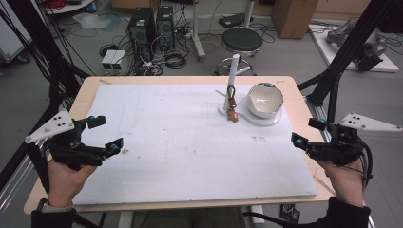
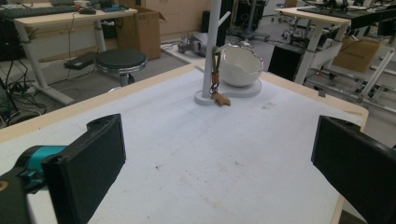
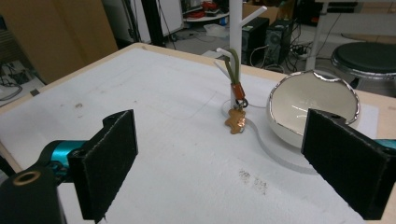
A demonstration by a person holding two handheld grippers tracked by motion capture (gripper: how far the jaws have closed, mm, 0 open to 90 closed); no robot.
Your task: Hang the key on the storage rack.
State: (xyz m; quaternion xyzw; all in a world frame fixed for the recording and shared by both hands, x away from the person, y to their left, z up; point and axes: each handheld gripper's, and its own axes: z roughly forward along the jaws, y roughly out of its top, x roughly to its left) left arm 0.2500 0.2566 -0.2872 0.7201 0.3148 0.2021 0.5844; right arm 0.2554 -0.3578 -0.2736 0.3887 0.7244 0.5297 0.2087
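Both grippers stood wide, nothing between the jaws: left gripper [image 1: 105, 134], right gripper [image 1: 309, 133]. Keychain [image 3: 236, 106] hung on the white stand [image 3: 235, 42] well ahead of the right gripper, bowl [image 3: 299, 105] just beside it on the desk [image 1: 190, 142].

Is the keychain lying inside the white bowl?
No, the keychain hangs from a peg of the white stand, beside the bowl, with its charm reaching the stand's base.

A pale wooden worktop [image 1: 90, 90] carries a white sheet [image 1: 180, 142] over most of it, and toward two o'clock on that sheet sits a white stand base [image 1: 259, 118] holding a white bowl [image 1: 264, 99].
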